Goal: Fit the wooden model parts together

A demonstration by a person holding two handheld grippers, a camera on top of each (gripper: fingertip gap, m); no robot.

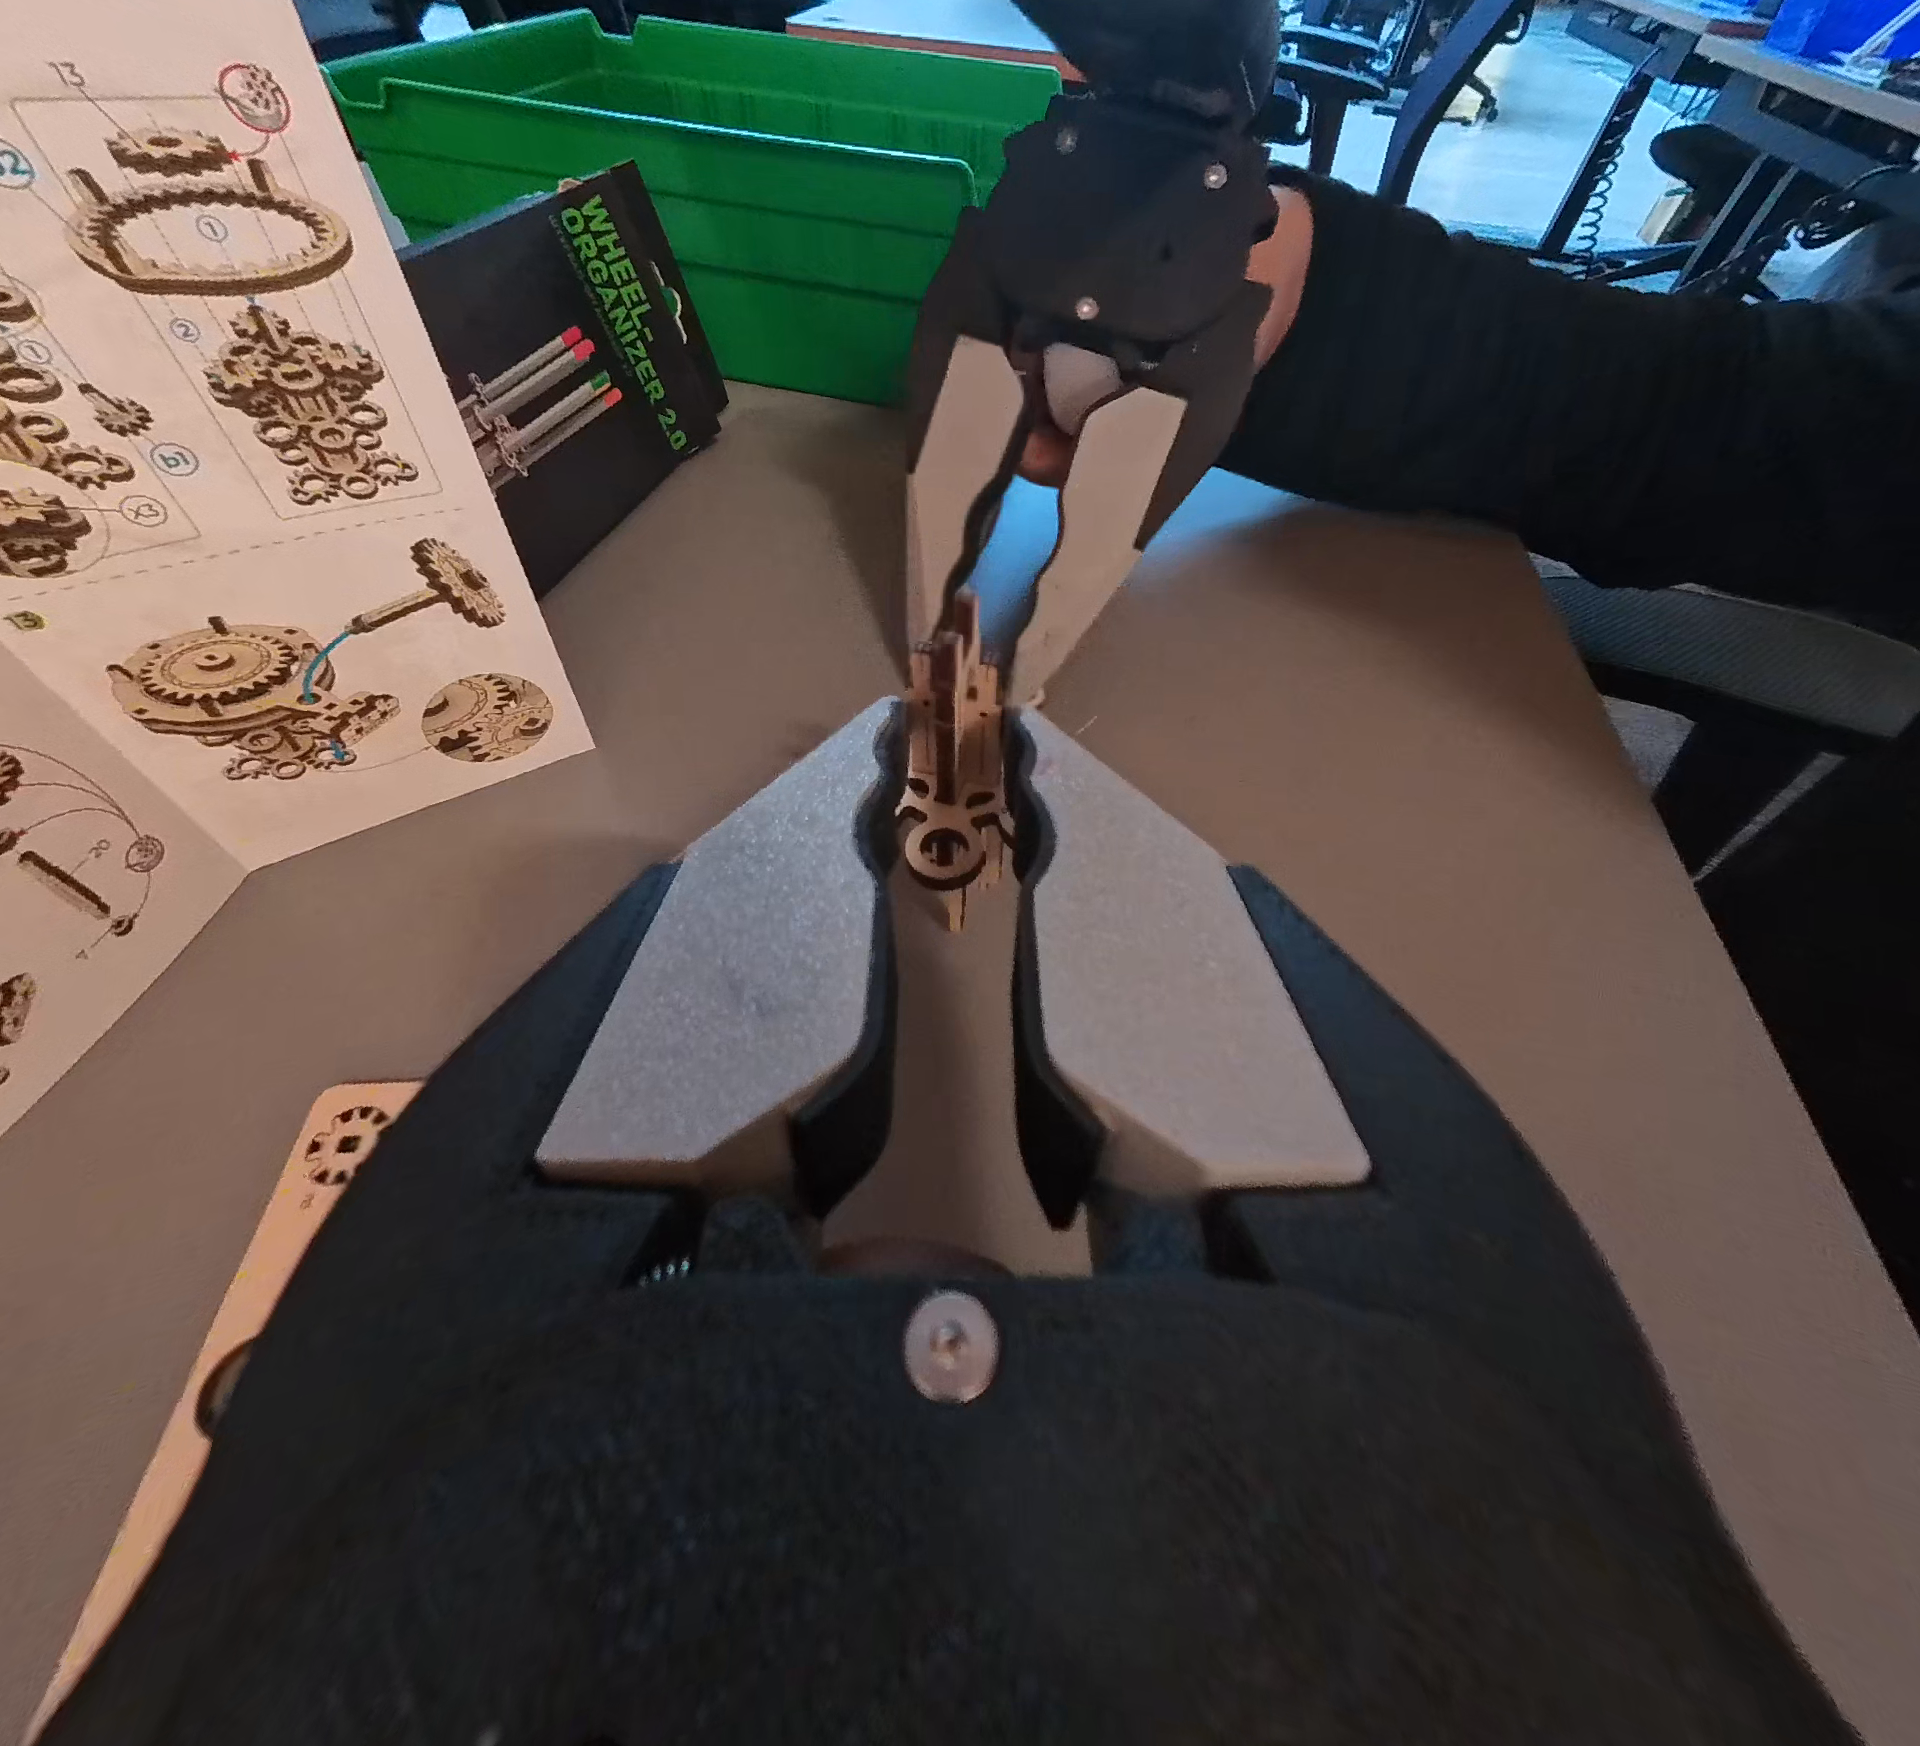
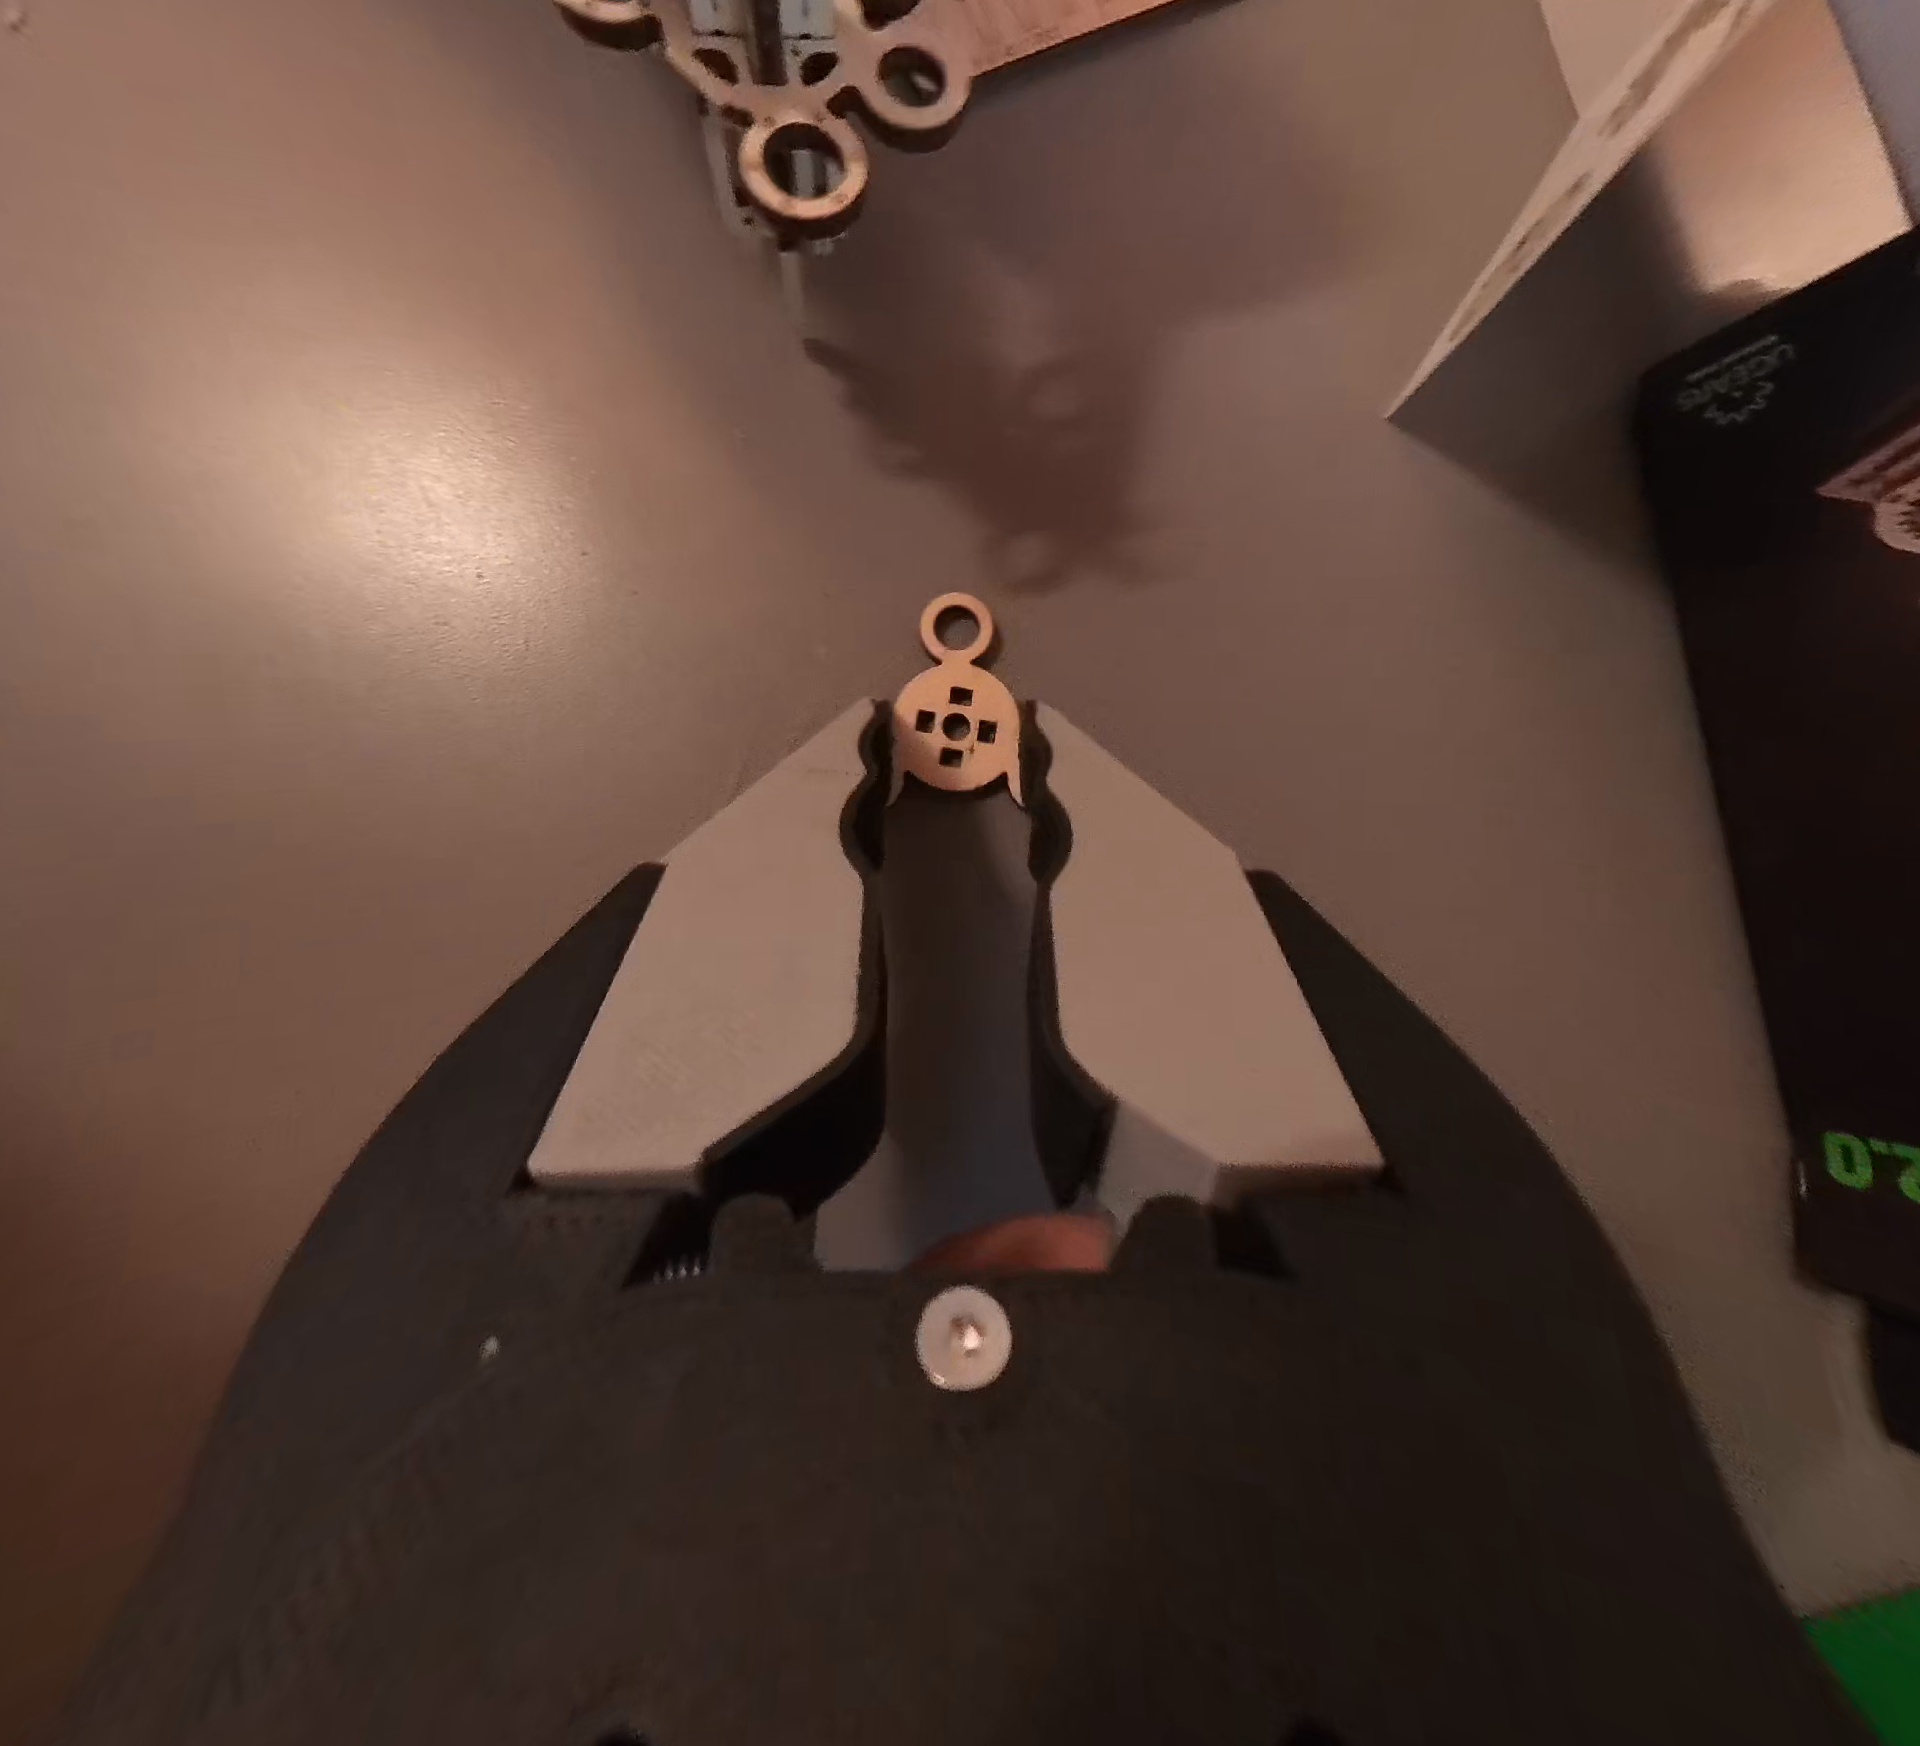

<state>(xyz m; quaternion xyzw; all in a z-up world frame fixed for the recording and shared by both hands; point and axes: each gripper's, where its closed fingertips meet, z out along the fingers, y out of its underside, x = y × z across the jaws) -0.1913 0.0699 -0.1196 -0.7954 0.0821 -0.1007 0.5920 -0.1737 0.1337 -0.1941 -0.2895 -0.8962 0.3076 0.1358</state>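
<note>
Left gripper (image 1: 951, 823) is clamping the ringed wooden sub-assembly (image 1: 954, 797) above the table (image 1: 1299, 761); right gripper (image 2: 951, 761) is gripping a slotted disc piece (image 2: 951, 728) just beyond it; joining is remaining outstanding

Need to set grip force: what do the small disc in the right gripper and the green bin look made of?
Small disc: thin pale plywood, it seems, matte, with dark edges on its square cutouts that suggest laser cutting. Green bin: likely moulded plastic, with uniform colour, a slight sheen and a ribbed wall.
</note>
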